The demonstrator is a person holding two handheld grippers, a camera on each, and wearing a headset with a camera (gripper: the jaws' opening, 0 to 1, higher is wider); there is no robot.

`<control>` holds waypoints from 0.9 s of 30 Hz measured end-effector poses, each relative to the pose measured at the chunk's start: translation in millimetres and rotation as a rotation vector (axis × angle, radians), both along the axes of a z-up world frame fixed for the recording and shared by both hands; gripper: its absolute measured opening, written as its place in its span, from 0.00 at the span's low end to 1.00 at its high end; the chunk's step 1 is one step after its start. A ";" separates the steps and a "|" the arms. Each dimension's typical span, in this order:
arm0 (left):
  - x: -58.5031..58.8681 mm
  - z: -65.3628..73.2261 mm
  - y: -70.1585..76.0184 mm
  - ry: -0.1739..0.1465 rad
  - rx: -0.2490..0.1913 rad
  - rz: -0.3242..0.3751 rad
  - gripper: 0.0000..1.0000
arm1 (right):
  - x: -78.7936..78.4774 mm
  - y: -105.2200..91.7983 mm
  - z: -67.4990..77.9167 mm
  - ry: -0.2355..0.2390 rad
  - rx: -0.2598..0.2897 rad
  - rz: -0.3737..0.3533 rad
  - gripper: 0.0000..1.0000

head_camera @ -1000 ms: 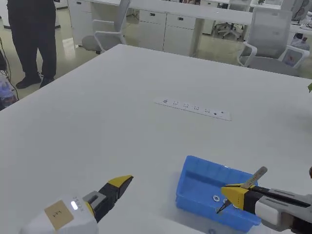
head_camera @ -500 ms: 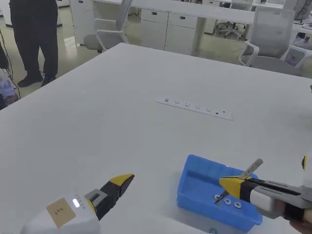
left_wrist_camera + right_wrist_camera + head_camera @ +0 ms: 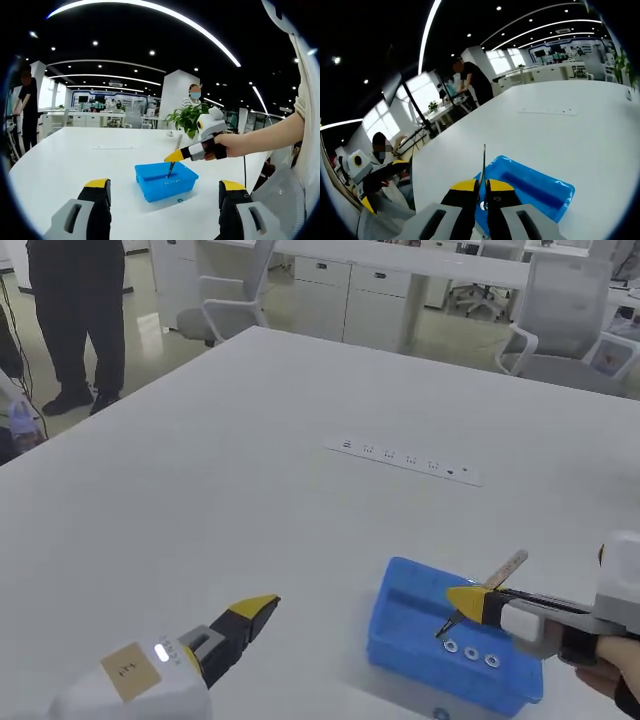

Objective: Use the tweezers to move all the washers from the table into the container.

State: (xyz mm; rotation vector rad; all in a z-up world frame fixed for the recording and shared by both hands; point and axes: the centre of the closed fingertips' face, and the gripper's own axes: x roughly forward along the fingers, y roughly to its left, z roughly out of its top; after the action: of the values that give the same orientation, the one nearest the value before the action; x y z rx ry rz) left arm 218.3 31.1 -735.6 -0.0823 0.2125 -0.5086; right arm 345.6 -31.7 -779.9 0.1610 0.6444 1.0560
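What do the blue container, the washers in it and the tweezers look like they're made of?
Container: probably plastic, judging by the uniform bright blue, the slight gloss and the rounded moulded rim.
Washers: likely metal, as they are small silvery rings. They are too small to judge the finish.
Tweezers: the upper end is pale and the tips are thin and dark. Probably metal, though the look leaves it open.

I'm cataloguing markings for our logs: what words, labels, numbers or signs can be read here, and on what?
No text can be read.
Tan sticker on the left gripper: dark marks, too blurred to read.
White strip on the table: dark marks, too small to read.
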 end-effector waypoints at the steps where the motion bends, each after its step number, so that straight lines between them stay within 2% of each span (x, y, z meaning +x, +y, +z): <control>1: 0.0 -0.1 0.1 0.000 0.000 0.000 0.91 | 1.3 0.1 -1.9 0.000 -0.004 -0.002 0.03; 10: 0.2 -0.1 0.4 0.001 0.000 0.001 0.91 | 12.9 2.7 -22.6 -0.003 -0.064 -0.009 0.03; 16: 0.1 -0.9 -0.2 0.004 0.002 -0.003 0.91 | 19.0 1.7 -37.9 -0.017 -0.132 -0.016 0.03; 21: 0.3 -0.2 0.6 0.001 0.000 0.000 0.91 | 19.7 3.8 -41.4 -0.016 -0.137 -0.017 0.03; 24: 0.1 -0.2 0.3 0.003 -0.002 -0.002 0.91 | 22.6 2.9 -43.2 -0.037 -0.156 -0.025 0.03; 27: 0.0 -0.8 -0.3 0.005 0.000 -0.006 0.91 | 23.9 3.7 -43.8 -0.030 -0.150 -0.033 0.03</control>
State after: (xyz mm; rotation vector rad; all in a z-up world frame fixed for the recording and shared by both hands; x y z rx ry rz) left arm 218.3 30.8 -736.4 -0.0835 0.2180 -0.5146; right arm 369.6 -28.0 -823.7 0.0249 0.6889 0.9727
